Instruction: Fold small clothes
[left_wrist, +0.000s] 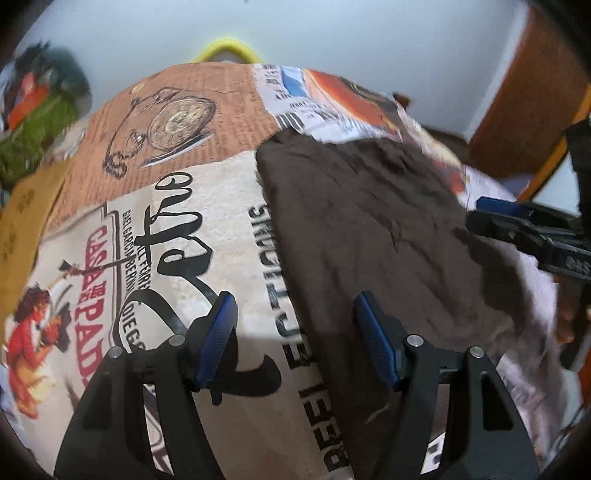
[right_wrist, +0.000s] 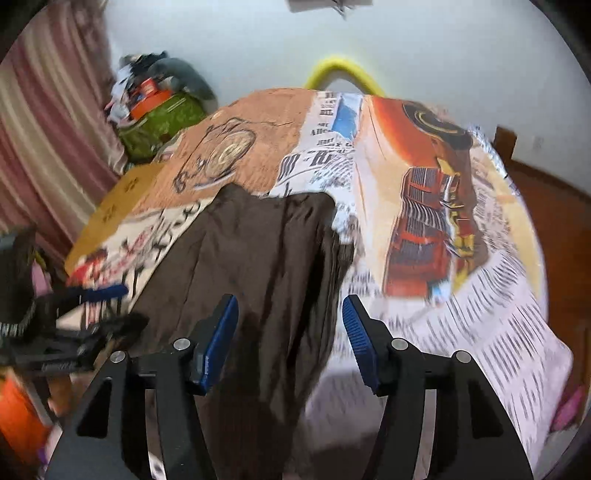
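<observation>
A dark brown garment (left_wrist: 369, 240) (right_wrist: 258, 251) lies spread on the table's printed cloth (left_wrist: 184, 221) (right_wrist: 480, 314), and its near part drapes over the front edge. My left gripper (left_wrist: 294, 301) hovers open over the garment's left border, one finger above the print and the other above the brown fabric. My right gripper (right_wrist: 290, 301) is open too; the garment's hanging fold lies below and between its blue pads (right_wrist: 356, 325), which do not press on it. Each gripper shows at the side of the other's view: right gripper (left_wrist: 517, 229), left gripper (right_wrist: 103, 306).
A yellow curved chair back (left_wrist: 229, 48) (right_wrist: 343, 70) rises behind the table. A green bag with piled items (left_wrist: 40, 122) (right_wrist: 162, 118) stands at the far left, next to a mustard mat (right_wrist: 122, 199). Pink curtain (right_wrist: 37, 129) on the left, wooden floor (right_wrist: 554, 203) on the right.
</observation>
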